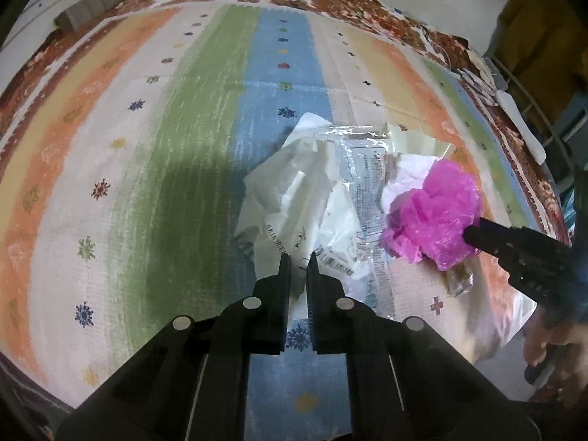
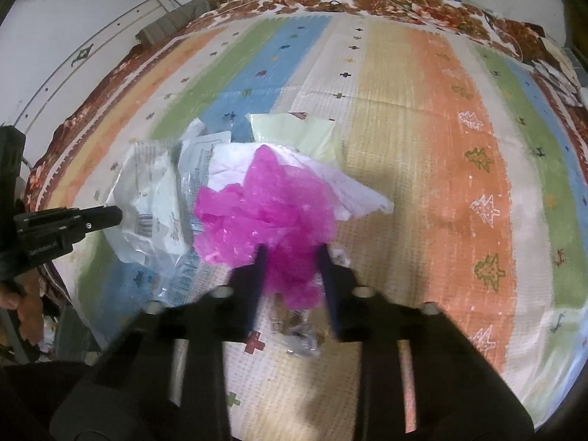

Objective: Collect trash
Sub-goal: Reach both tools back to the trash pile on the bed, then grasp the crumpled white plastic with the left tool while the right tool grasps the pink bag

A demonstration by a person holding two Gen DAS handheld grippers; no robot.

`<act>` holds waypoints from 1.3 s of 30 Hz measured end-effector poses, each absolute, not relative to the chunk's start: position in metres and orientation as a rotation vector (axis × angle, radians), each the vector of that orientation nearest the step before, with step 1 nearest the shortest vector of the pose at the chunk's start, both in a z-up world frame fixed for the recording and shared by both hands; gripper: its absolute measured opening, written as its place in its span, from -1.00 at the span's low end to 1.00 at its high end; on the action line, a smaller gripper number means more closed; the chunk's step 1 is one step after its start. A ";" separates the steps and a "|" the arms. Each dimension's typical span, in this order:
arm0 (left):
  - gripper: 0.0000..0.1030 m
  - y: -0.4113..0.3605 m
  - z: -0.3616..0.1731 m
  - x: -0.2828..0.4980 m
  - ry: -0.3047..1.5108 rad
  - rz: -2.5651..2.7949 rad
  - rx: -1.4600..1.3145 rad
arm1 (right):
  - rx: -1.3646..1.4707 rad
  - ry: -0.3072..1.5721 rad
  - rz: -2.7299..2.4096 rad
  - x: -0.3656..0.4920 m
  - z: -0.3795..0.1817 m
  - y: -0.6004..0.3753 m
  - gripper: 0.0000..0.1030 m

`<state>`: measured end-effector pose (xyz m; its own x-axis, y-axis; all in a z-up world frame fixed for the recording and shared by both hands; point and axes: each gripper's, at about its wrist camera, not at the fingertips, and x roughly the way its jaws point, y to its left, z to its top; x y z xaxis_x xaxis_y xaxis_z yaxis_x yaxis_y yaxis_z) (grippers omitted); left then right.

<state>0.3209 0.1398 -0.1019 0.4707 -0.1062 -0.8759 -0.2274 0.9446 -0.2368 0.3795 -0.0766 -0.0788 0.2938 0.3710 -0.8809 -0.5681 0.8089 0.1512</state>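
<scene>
A heap of trash lies on a striped bedspread. A crumpled white plastic wrapper is at its left, and my left gripper is shut on the wrapper's near edge. A bunched pink plastic bag sits at the right of the heap, with my right gripper shut on it. In the left wrist view the right gripper pushes into the pink bag. In the right wrist view the left gripper meets the white wrapper.
A clear printed film, white paper, a pale green packet and a small brown wrapper also lie in the heap. A grey folded item sits at the bed's far left, and a metal rack stands beyond the right edge.
</scene>
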 end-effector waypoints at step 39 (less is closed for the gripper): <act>-0.88 0.121 -0.014 0.269 0.979 0.050 -0.417 | -0.177 0.930 0.690 0.309 0.025 -0.095 -0.94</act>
